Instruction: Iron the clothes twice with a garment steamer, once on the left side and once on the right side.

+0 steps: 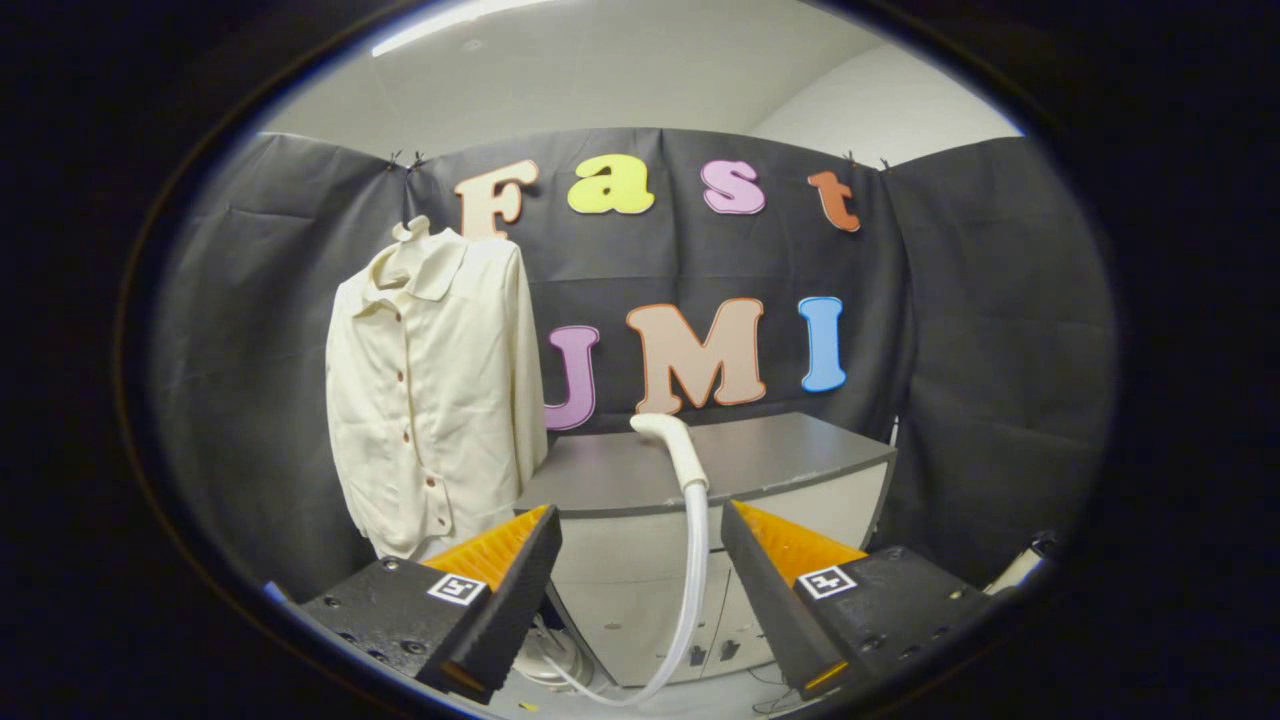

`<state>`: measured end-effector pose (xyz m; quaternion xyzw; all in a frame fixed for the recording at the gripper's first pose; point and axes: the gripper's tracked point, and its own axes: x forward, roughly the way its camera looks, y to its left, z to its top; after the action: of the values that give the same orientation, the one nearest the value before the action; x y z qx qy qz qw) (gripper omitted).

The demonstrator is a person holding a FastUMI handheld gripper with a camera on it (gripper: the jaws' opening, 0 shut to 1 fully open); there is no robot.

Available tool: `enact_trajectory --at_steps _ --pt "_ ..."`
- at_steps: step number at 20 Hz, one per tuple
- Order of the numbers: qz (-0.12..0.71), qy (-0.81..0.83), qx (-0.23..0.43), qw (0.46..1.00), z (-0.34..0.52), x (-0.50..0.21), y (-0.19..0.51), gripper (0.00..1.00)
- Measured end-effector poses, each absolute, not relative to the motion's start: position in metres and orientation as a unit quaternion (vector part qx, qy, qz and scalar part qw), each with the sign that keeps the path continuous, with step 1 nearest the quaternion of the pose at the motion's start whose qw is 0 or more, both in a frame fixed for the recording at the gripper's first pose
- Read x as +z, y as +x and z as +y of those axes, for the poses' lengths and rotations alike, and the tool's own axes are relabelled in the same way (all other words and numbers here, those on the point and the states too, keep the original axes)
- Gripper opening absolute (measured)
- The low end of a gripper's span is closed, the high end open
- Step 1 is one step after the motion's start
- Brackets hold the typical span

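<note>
Light comes from above: a bright strip glows on the ceiling (440,25) and washes the pale walls evenly. The black cloth (990,330) soaks it up and stays dim, its folds faint. The shirt (430,390) is softly lit, with mild shadow along its right side. The fisheye bends the table (720,460) edge and curves everything near the rim, where sharpness falls off. The open fingers (520,580) look slightly soft up close.

Cream shirt (430,390) with brown buttons; white steamer head (672,445); grey cabinet top (770,455).
</note>
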<state>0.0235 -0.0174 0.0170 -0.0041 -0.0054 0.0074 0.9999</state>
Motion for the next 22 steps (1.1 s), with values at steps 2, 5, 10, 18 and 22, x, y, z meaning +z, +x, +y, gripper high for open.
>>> enact_trajectory --at_steps 2,5,10,18,22 --pt "-0.006 -0.005 0.013 1.000 -0.018 0.021 0.029 0.97" --pt "-0.007 -0.003 0.022 1.000 -0.021 0.027 0.038 0.97" --pt "0.005 -0.004 0.036 0.999 -0.024 0.034 0.065 0.97" --pt "0.044 -0.016 0.050 0.998 -0.026 0.058 0.154 0.96" --pt "0.062 -0.016 0.048 0.997 -0.032 0.069 0.205 0.96"
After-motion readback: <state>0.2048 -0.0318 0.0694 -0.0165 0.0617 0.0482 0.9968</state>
